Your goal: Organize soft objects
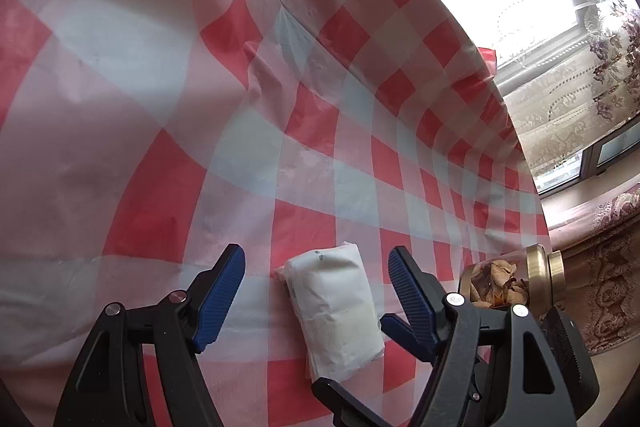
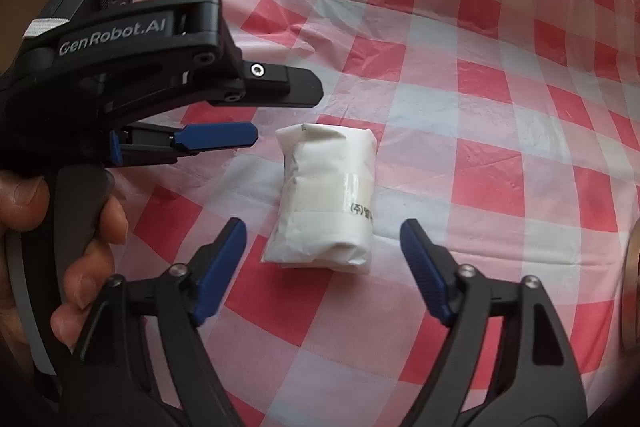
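A soft white packet wrapped in clear film lies on the red-and-white checked tablecloth. My left gripper stands open; the packet lies between its blue pads with a gap on each side. In the right wrist view the same packet lies just ahead of and between the fingers of my open right gripper, untouched. The left gripper comes in from the left, its tips close to the packet's far left corner. A person's hand holds it.
A glass jar with a brass lid and dried brown pieces lies on its side right of the packet. The tablecloth is wrinkled plastic. Beyond the table's far edge are a bright window and lace curtains.
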A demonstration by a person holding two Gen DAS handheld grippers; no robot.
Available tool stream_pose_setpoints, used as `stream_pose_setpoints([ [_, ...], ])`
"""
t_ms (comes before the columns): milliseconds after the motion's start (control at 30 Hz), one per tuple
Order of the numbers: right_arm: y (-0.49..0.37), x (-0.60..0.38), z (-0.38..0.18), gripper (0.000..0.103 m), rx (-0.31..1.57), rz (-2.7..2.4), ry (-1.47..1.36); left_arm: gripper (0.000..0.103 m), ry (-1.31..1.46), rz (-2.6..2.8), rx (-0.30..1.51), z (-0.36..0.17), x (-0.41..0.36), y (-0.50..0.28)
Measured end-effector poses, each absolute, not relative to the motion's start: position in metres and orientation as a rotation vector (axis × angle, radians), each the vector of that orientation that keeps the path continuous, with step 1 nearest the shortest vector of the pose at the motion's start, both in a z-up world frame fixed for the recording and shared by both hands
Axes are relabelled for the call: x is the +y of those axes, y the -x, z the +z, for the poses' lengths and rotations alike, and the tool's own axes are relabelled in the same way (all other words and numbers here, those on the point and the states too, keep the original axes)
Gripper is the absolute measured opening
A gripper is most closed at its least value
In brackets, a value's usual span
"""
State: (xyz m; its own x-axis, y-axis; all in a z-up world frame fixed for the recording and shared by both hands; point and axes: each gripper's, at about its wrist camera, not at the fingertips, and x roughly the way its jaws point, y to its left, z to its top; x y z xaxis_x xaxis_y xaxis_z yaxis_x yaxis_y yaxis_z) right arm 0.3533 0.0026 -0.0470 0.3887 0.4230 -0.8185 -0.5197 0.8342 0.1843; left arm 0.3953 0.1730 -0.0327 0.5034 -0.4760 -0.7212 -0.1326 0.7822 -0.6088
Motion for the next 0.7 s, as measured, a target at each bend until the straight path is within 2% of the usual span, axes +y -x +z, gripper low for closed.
stream_pose_setpoints([
  [100, -0.353, 0.0, -0.054, 0.054, 1.023, 0.618, 0.118, 0.075, 0.655, -0.245, 1.042, -0.035, 0.17, -0.406],
  [200, -0.35, -0.007, -0.054, 0.052, 1.014, 0.629, 0.123, 0.072, 0.592, -0.279, 1.084, -0.04, 0.157, -0.415],
  [233, -0.35, -0.01, -0.054, 0.052, 1.016, 0.631, 0.12, 0.066, 0.566, -0.284, 1.11, -0.043, 0.151, -0.416],
  [267, -0.35, -0.013, -0.054, 0.052, 1.024, 0.639, 0.113, 0.047, 0.536, -0.297, 1.133, -0.047, 0.146, -0.415],
  [300, -0.348, -0.016, -0.053, 0.052, 1.03, 0.646, 0.107, 0.044, 0.54, -0.321, 1.133, -0.049, 0.143, -0.412],
  [500, -0.335, -0.037, -0.053, 0.054, 1.069, 0.692, 0.025, 0.039, 0.578, -0.381, 1.115, -0.049, 0.143, -0.378],
  [633, -0.323, -0.052, -0.051, 0.055, 1.087, 0.677, -0.026, 0.035, 0.721, -0.389, 1.092, -0.057, 0.153, -0.346],
  [700, -0.316, -0.061, -0.051, 0.057, 1.096, 0.666, -0.065, 0.03, 0.778, -0.387, 1.082, -0.062, 0.156, -0.328],
])
